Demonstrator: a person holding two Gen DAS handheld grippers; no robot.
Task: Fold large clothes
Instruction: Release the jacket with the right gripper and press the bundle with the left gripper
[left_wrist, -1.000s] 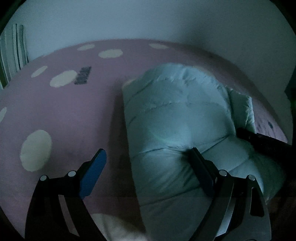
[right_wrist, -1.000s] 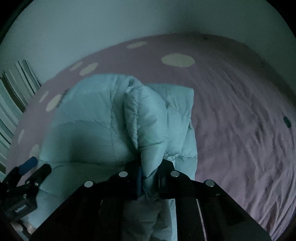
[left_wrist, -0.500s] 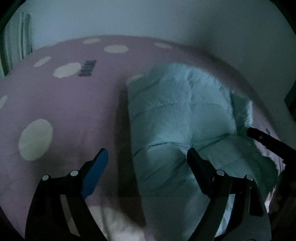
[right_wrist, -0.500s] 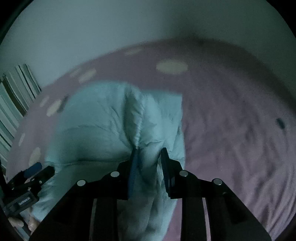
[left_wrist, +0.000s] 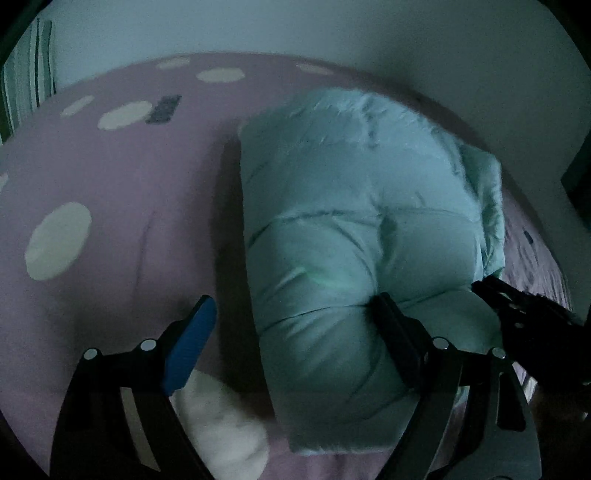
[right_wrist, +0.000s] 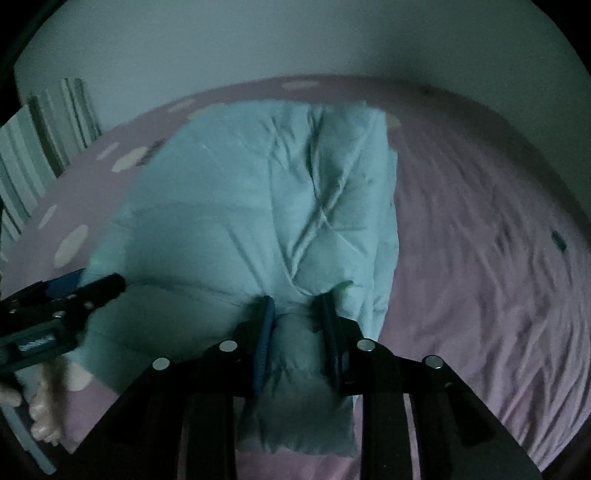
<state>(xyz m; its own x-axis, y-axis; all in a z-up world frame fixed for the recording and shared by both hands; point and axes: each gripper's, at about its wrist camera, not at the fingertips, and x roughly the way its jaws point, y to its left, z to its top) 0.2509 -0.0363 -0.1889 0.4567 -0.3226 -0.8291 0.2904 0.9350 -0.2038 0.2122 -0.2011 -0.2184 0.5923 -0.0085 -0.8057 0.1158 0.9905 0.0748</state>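
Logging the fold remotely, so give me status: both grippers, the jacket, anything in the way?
Left gripper open, straddling the jacket's left edge. Right gripper partly open, jacket fabric between its jaws. Jacket bundled on the bedspread. Nothing in the way.

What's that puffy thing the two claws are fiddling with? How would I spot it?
Look at the pink spotted bedspread that fills the view. In its middle lies a pale blue quilted jacket, folded into a thick bundle. It is the only puffy, stitched, blue thing there; the right gripper straddles a fold of it.
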